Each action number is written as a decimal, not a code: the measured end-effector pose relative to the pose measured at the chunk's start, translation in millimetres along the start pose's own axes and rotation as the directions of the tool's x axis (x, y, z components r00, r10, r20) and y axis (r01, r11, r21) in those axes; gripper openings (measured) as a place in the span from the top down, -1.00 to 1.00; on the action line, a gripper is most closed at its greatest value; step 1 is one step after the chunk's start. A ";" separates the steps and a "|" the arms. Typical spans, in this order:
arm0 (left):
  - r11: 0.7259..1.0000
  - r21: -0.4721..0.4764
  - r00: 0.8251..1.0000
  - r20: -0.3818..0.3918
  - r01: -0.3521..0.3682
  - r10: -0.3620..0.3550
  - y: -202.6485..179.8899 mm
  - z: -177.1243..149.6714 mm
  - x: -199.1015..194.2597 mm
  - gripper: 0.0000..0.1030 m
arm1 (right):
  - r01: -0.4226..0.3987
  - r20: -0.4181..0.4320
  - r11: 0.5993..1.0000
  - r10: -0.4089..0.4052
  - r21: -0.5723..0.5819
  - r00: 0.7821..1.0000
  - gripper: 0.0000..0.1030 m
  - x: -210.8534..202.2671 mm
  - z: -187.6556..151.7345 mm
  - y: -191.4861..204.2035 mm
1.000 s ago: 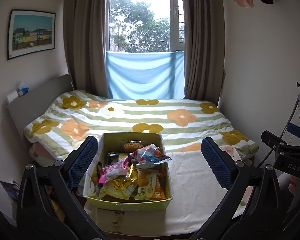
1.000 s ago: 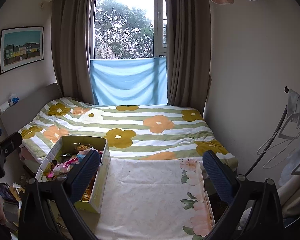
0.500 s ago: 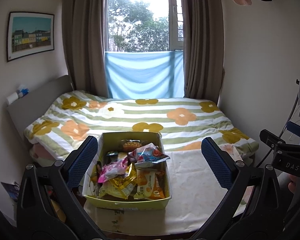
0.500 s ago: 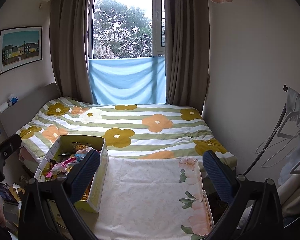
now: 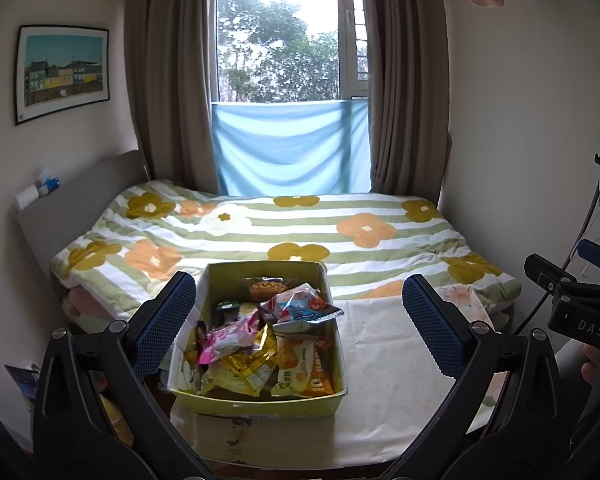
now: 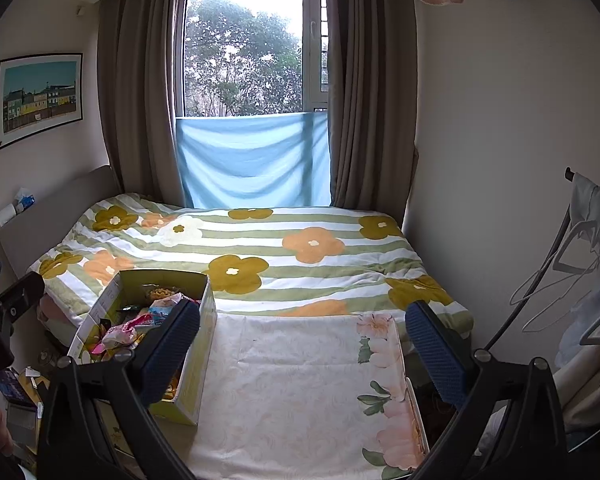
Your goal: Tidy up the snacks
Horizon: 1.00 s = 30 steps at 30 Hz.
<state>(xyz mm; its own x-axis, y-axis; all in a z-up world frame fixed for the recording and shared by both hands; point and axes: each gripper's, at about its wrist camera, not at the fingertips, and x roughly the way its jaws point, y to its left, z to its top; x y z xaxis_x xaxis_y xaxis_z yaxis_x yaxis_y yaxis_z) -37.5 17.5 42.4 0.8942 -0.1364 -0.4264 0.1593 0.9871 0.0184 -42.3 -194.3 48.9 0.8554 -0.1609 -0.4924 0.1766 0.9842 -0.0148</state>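
A yellow-green cardboard box (image 5: 256, 402) full of snack packets stands on a cloth-covered table at the foot of the bed. A pink packet (image 5: 228, 338), a blue-red packet (image 5: 304, 308) and an orange packet (image 5: 300, 376) lie on top. My left gripper (image 5: 298, 324) is open and empty, held above and just before the box. The box also shows at the left of the right wrist view (image 6: 192, 384). My right gripper (image 6: 300, 344) is open and empty over the bare floral cloth (image 6: 300, 380), to the right of the box.
A bed with a flowered striped quilt (image 5: 284, 232) lies behind the table. A window with a blue cloth and brown curtains is at the back. A clothes rack with hangers (image 6: 560, 280) stands at the right. Clutter lies on the floor at the left (image 6: 16, 400).
Both views have shifted slightly; the box sits marginally lower and nearer in each. Both grippers stay open and empty.
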 end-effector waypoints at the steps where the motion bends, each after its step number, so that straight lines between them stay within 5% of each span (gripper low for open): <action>1: 1.000 0.000 1.000 0.000 0.000 0.000 -0.2 -0.1 0.0 -0.99 | 0.000 0.000 1.000 0.000 -0.003 1.000 -0.99 0.7 0.1 -0.4; 30: 0.999 0.010 0.999 -0.042 -0.033 0.033 18.4 -10.8 10.8 -0.99 | 0.006 -0.004 1.000 -0.006 -0.001 1.000 -0.99 0.7 0.1 1.5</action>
<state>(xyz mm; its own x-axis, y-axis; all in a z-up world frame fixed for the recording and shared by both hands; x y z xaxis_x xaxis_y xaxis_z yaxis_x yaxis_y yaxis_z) -29.5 35.1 28.4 0.8808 -0.0997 -0.4629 0.1341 0.9901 0.0418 -41.4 -192.9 48.6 0.8521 -0.1666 -0.4961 0.1814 0.9832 -0.0185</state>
